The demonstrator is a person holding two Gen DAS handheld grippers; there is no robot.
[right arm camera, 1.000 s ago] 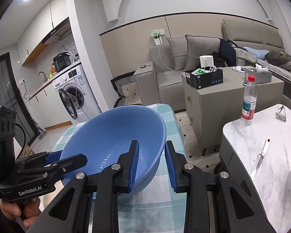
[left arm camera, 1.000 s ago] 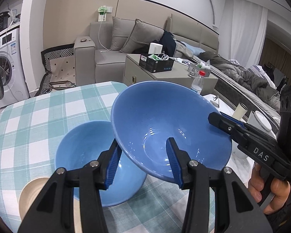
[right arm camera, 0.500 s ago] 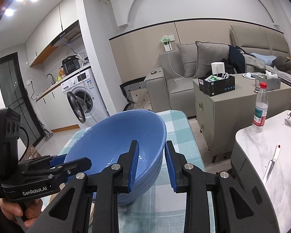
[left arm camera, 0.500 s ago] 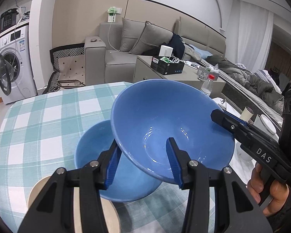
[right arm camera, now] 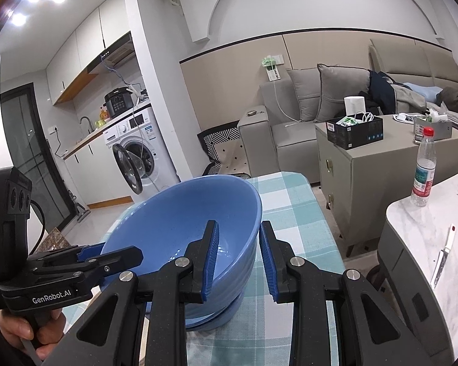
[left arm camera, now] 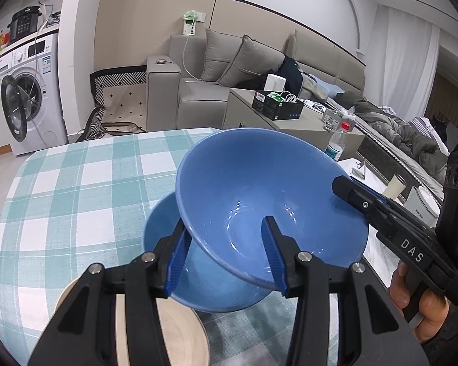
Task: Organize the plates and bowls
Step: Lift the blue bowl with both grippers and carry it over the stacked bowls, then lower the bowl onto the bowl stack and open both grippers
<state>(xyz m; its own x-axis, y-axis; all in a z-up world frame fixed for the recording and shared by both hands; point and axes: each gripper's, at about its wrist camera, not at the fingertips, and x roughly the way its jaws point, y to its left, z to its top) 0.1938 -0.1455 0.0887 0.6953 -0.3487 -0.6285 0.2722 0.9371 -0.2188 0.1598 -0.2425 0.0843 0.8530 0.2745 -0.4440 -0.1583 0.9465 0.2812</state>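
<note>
Teal-and-white checked cloth covers the round table (left arm camera: 76,189), with a grey sofa (left arm camera: 198,91) and a white washing machine (left arm camera: 24,91) seen behind. A glossy blue ceramic bowl (left arm camera: 259,195) is held tilted, partly inside a second blue bowl (left arm camera: 180,274) resting on the cloth. Its near rim is clamped by the left gripper (left arm camera: 226,256), its opposite rim by the right gripper (right arm camera: 239,259). A beige round plate (left arm camera: 177,332) lies just beside the lower bowl.
</note>
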